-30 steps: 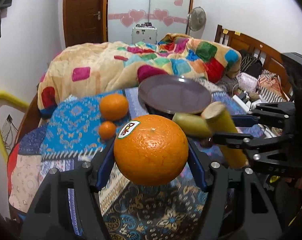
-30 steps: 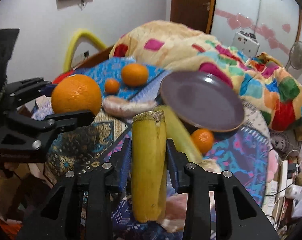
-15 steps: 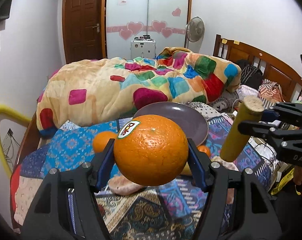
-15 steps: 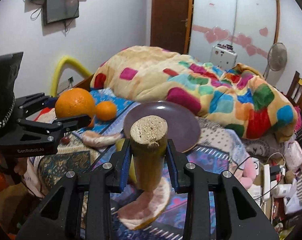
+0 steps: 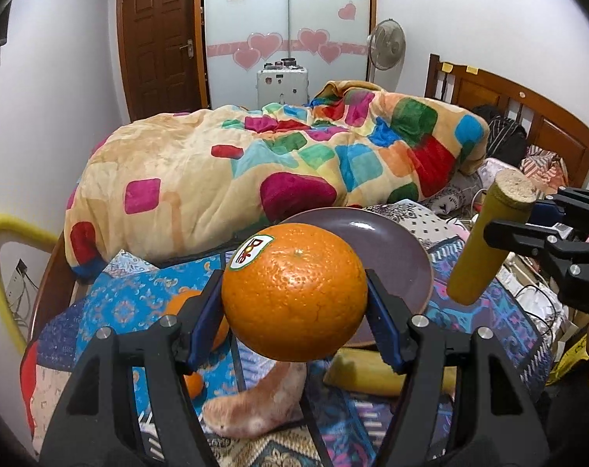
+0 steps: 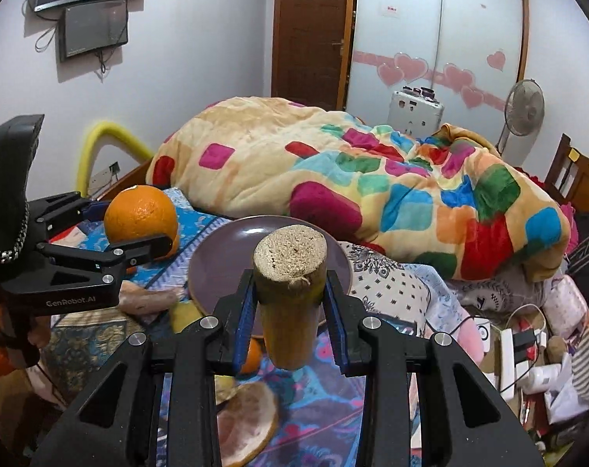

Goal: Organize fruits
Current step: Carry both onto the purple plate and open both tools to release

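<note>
**Both fruits lifted clear, plate ahead**

Our left gripper (image 5: 294, 311) is clamped on the big orange (image 5: 294, 292), blue pads pressed to its flanks, sticker side up. Our right gripper (image 6: 290, 311) pinches a yellow-green cut stalk (image 6: 290, 292), likely sugarcane, jaws narrow around its middle with the fibrous cut end facing us.

Compared with a second ago, both loads have risen off the patterned blue bedspread (image 5: 130, 303): the stalk, which then hung low against the cloth, now stands high with the bedding well below it, and the orange sits higher against the room too. We judge the pick-up done and the carry under way.

Just beyond both grippers lies the purple plate (image 6: 232, 249), bare of fruit, probably the destination. Below the left gripper rest a pale pomelo wedge (image 5: 255, 408), two small oranges (image 5: 185, 303) and another yellow stalk (image 5: 364, 373), all still to be sorted.
</note>
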Tool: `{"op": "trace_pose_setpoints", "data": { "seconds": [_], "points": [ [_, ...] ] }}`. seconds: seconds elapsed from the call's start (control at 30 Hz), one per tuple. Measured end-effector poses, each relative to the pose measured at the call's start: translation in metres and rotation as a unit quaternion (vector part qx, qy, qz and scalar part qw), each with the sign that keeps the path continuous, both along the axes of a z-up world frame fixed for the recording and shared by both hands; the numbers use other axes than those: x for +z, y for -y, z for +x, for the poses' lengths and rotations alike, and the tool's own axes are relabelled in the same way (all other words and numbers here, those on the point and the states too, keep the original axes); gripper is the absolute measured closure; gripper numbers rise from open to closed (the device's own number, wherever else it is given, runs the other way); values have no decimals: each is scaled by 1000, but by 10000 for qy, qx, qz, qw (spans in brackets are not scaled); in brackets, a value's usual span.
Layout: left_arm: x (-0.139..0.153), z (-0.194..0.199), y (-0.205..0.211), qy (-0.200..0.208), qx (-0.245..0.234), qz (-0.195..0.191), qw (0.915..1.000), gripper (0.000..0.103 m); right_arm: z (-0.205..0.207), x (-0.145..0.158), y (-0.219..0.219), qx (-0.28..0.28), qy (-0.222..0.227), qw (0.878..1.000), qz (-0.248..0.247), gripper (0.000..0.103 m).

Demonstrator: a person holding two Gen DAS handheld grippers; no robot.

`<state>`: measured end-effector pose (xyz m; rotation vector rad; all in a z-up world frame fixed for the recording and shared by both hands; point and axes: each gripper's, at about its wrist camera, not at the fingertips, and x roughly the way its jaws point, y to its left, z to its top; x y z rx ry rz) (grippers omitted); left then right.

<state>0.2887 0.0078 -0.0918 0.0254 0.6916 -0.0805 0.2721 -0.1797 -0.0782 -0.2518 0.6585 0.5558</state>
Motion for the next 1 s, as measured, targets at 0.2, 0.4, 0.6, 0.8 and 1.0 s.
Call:
{"op": "trace_pose_setpoints", "data": {
  "seconds": [0.2, 0.4, 0.6, 0.8, 1.0],
  "points": [
    [-17, 32, 2, -336, -47, -7, 9994, 35, 27, -16, -4, -11, -239, 9997, -39, 73],
    [-35, 60, 6, -681, -62, 45, 9976, 35, 52, -26, -14, -35, -404, 9991, -75, 72],
    [-49, 77, 3, -983, -22, 50, 9951, 35, 72, -37, -26, -84, -526, 9986, -34, 72],
    [-60, 89, 4, -1199, 35, 134, 9927, 35, 92, -43, -40, -138, -649, 9978, -75, 72],
    [-67, 100, 2, -1349, 87, 105, 9908, 35, 111, -68, -48, -138, -1089, 9938, -189, 73]
  ]
}}
